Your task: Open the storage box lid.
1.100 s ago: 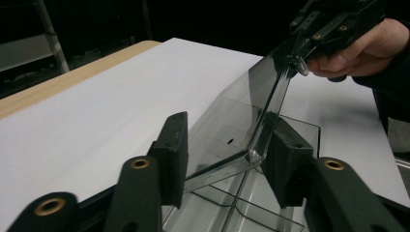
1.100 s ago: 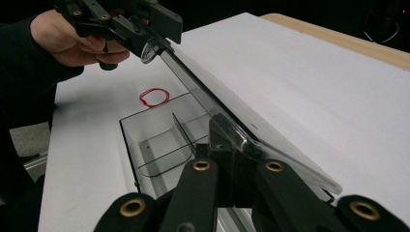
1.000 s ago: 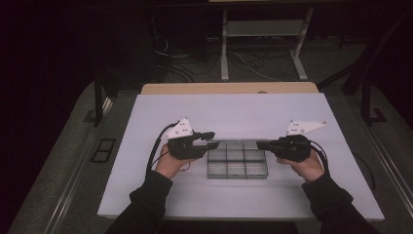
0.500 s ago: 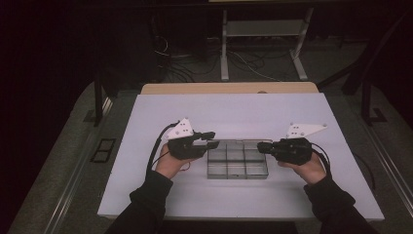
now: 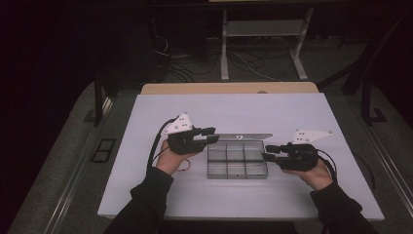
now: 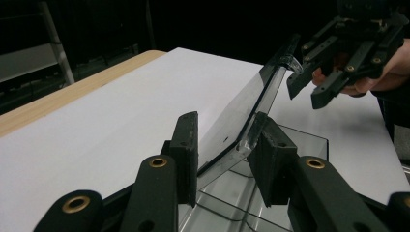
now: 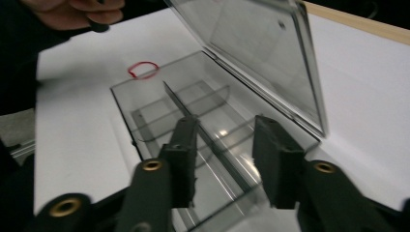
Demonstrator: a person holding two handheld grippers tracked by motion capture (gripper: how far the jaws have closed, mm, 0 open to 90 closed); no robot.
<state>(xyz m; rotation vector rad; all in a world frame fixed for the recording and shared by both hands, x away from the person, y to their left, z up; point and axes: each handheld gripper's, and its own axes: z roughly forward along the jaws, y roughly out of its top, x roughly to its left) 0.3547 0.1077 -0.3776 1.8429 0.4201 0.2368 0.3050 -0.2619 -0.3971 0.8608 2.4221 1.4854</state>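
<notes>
While the desk (image 5: 146, 195) itself sits as it did a second ago, its white sheet bare round the middle, the clear plastic box (image 5: 237, 161) lies near the centre of it, a little toward the person's edge, with its lid (image 5: 243, 137) tipped up and back toward the far edge. Against the picture from a second ago the box has not shifted; what has changed is the right tongs (image 5: 268, 153). They were clenched at the box's right end and have just been opening, and now in the right gripper view the two jaws stand apart above the box's compartments with only a divider wall between them, pads touching nothing. So that side looks released. The left tongs (image 6: 222, 145) have just been closing a little further, and in the left gripper view the lid's corner sits between the pads, seemingly grasped. My guess is the lid is now propped by the left hand alone, freeing the right to go for something. A small red rubber band (image 7: 143, 69) lies on the sheet just beside the box's left end, by the left hand (image 5: 168, 158)
</notes>
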